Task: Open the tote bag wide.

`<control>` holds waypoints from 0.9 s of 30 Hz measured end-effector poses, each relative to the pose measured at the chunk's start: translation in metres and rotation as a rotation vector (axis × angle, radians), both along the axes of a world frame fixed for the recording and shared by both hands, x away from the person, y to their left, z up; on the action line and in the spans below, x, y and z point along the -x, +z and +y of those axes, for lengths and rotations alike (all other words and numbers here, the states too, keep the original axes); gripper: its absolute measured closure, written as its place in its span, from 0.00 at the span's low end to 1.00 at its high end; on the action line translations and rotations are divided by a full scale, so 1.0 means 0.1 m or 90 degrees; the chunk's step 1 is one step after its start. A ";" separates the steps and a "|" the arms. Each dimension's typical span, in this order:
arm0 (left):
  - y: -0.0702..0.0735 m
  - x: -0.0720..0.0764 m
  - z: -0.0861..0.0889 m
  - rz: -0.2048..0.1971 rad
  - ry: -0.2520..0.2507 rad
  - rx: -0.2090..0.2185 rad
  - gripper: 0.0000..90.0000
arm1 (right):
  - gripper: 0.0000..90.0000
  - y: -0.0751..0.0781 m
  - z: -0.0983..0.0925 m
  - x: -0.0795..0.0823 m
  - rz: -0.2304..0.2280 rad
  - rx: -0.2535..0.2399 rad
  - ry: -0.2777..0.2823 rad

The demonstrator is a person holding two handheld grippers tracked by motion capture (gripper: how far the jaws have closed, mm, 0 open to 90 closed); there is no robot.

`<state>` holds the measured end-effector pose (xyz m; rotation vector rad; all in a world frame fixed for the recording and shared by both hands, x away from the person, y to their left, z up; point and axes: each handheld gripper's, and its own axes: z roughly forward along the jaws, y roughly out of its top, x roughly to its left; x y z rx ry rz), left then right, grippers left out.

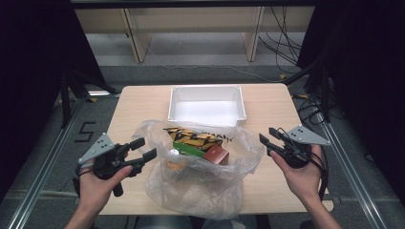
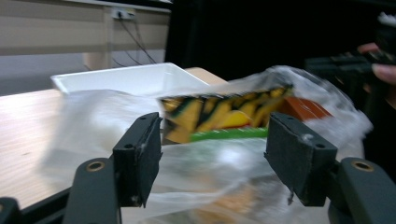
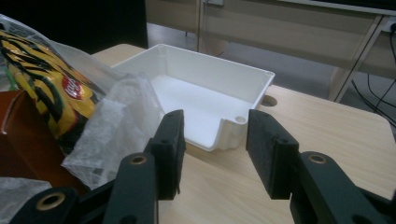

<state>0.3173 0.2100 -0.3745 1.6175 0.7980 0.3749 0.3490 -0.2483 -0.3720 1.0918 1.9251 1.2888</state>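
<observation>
A clear plastic bag (image 1: pixel 200 176) lies on the wooden table (image 1: pixel 138 102), holding a yellow-and-black striped packet (image 1: pixel 193 137), a green item (image 1: pixel 188 149) and a red-brown box (image 1: pixel 217 155). My left gripper (image 1: pixel 144 149) hovers at the bag's left edge, open, with nothing between its jaws. In the left gripper view the left gripper (image 2: pixel 212 149) faces the striped packet (image 2: pixel 224 112) through the bag (image 2: pixel 93 126). My right gripper (image 1: pixel 266 139) is open just off the bag's right side. In the right gripper view the right gripper (image 3: pixel 214 140) points at the white tray (image 3: pixel 205 93), the bag (image 3: pixel 116 121) at its left.
An empty white tray (image 1: pixel 207 106) stands on the far middle of the table. Bare tabletop lies to either side of the tray. Metal rails (image 1: pixel 47 157) run along both sides of the table, and cables (image 1: pixel 286 47) trail on the floor beyond.
</observation>
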 end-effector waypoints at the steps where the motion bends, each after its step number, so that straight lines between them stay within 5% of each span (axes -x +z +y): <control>1: 0.01 0.01 -0.04 -0.002 -0.003 -0.012 0.38 | 0.63 0.00 0.02 -0.01 -0.013 0.001 0.001; 9: 0.08 -0.07 -0.28 -0.038 -0.048 -0.082 0.34 | 0.62 0.04 0.11 -0.03 -0.001 -0.004 0.009; 11: 0.10 -0.07 -0.34 -0.046 -0.062 -0.107 0.31 | 0.62 0.05 0.11 -0.06 -0.021 0.007 0.019; 12: 0.10 -0.07 -0.37 -0.049 -0.071 -0.119 0.30 | 0.62 0.06 0.12 -0.05 0.000 0.003 0.019; 20: 0.03 -0.14 -0.56 -0.046 -0.102 -0.172 0.29 | 0.62 0.06 0.15 -0.07 -0.008 0.007 0.026; 21: 0.02 -0.15 -0.57 -0.045 -0.106 -0.177 0.30 | 0.62 0.05 0.15 -0.08 -0.026 0.015 0.018; 22: 0.01 -0.16 -0.58 -0.044 -0.109 -0.180 0.30 | 0.62 0.05 0.15 -0.07 -0.004 0.006 0.021; 27: -0.06 -0.17 -0.65 -0.029 -0.146 -0.221 0.32 | 0.61 0.03 0.15 -0.09 -0.005 0.012 0.024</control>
